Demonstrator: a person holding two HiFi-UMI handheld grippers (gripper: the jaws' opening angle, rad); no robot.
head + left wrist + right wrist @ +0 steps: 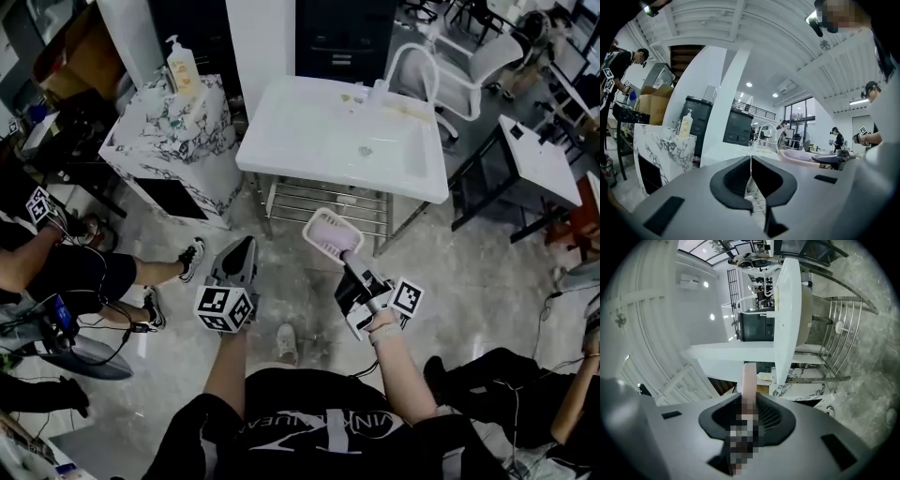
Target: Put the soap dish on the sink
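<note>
White ceramic, the sink (309, 122) stands on a steel rack (328, 208). Its basin is bare apart from the drain, so the rim and ledges look free for a landing. To its left a marble cabinet (150, 141) serves as a side stand.

The right gripper (345, 258) reaches toward the sink's front edge. Its jaws stand narrow, clamped on one end of the dish (328, 232). The dish is therefore in the air, short of the sink and below its rim. It looks level and open side up, probably so it can be lifted and set down flat. It is pink, slotted, and seems empty. The right gripper view shows it edge-on (749, 378).

The left gripper (246, 246) rides alongside, jaws closed on nothing, seemingly just spare.

A pump bottle (181, 66) stands on the cabinet.
</note>
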